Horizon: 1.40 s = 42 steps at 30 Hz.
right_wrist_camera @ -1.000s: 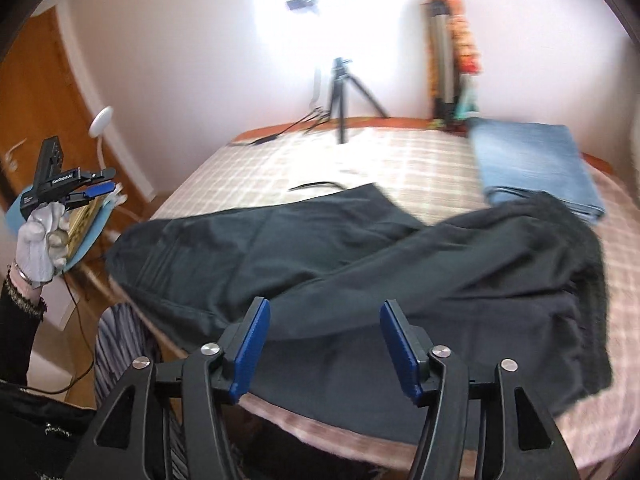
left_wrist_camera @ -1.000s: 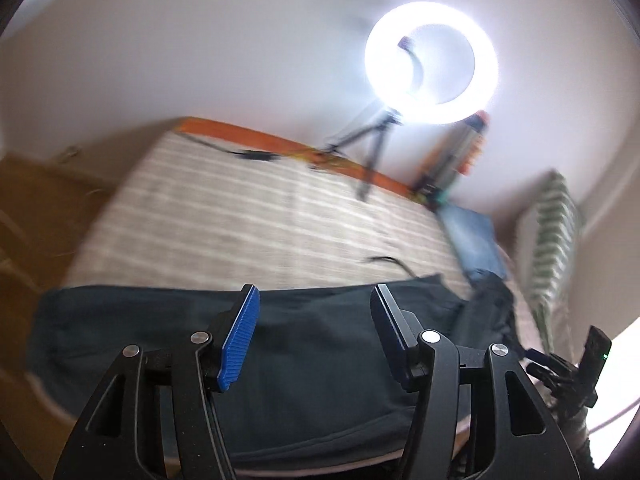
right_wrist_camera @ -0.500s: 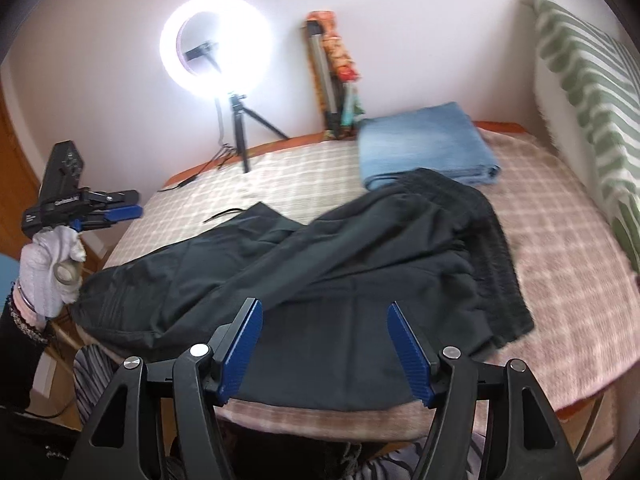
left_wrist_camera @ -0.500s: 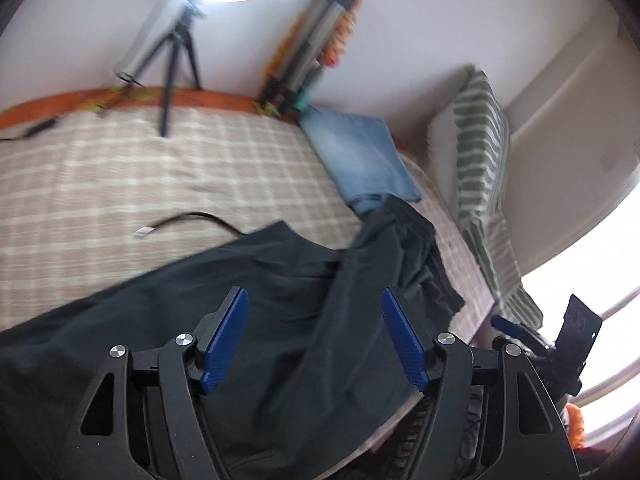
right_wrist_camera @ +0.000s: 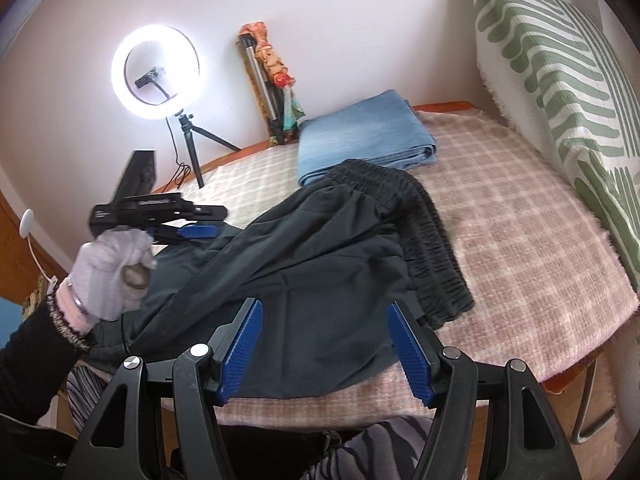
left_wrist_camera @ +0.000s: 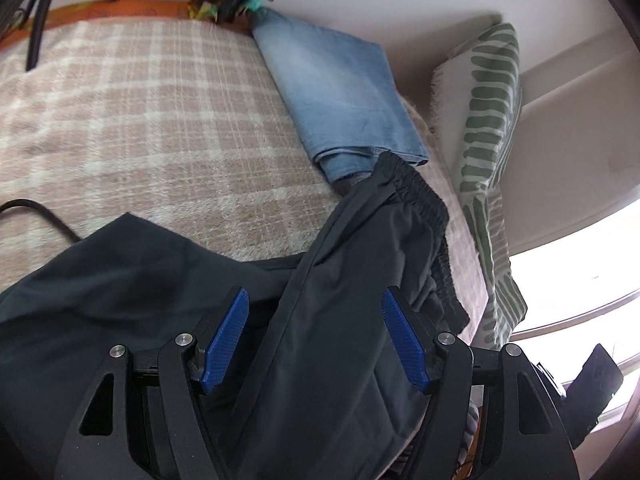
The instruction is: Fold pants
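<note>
Both grippers, left (left_wrist_camera: 316, 338) and right (right_wrist_camera: 324, 350), hover with fingers spread and empty over the pants (right_wrist_camera: 304, 264), waistband at two o'clock, seemingly choosing grips.

The pants (right_wrist_camera: 304, 264) are dark charcoal on a blanket (right_wrist_camera: 520, 216) checked in pinkish beige and cream. Beside the pants, folded jeans (right_wrist_camera: 364, 136) are faded light blue. Right of the blanket, a cushion (right_wrist_camera: 560, 80) shows green stripes on white. Both grippers carry blue pads (left_wrist_camera: 226, 340) on black frames.

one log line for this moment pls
left tongs: open, empty | right tongs: open, empty | black pants: unfolded on bed | jeans: folded
</note>
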{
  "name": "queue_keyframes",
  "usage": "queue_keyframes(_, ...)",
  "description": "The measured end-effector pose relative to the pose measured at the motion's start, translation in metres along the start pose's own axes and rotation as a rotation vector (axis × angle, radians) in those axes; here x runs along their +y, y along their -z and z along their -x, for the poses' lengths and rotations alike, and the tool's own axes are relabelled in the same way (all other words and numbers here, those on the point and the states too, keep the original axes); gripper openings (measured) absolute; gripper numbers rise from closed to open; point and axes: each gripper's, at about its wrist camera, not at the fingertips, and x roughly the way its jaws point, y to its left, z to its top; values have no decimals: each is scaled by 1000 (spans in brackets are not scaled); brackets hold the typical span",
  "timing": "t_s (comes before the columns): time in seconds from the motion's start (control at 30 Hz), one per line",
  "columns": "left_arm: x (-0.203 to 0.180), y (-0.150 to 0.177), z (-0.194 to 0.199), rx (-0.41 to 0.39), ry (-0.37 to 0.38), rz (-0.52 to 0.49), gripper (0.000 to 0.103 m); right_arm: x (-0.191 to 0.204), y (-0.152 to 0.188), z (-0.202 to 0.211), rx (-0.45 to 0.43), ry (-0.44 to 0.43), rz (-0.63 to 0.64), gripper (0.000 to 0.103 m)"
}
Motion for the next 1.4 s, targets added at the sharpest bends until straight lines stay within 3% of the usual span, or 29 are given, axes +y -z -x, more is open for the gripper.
queue_keyframes(0.13, 4, -6, -16, 18, -10, 14, 69, -10, -2, -4, 4, 6, -11, 68)
queue_keyframes(0.3, 6, -13, -27, 25, 30, 38, 64, -20, -7, -12, 12, 3, -33, 68)
queue_keyframes(0.33, 5, -14, -28, 22, 33, 31, 52, -21, -8, -14, 14, 4, -34, 68)
queue_keyframes(0.47, -5, -14, -37, 29, 24, -15, 21, -31, -14, -25, 28, 3, -55, 68)
queue_keyframes(0.5, -7, -13, -38, 26, 25, -23, 8, -33, -16, -28, 31, 1, -64, 68)
queue_keyframes(0.53, -10, -12, -38, 21, 21, -37, 5, -35, -17, -30, 35, -2, -76, 68)
queue_keyframes(0.77, -37, -1, -23, -22, 37, -160, 5, -42, -28, -42, 53, -8, -99, 64)
queue_keyframes(0.97, -63, 15, -19, -14, 67, -263, 4, -53, -55, -55, 41, -92, -179, 64)
queue_keyframes(1.13, -91, 38, -21, 16, 113, -351, 4, -58, -82, -70, 47, -183, -261, 64)
queue_keyframes(1.4, -117, 85, -51, 119, 108, -473, 4, -78, -100, -89, 112, -227, -362, 71)
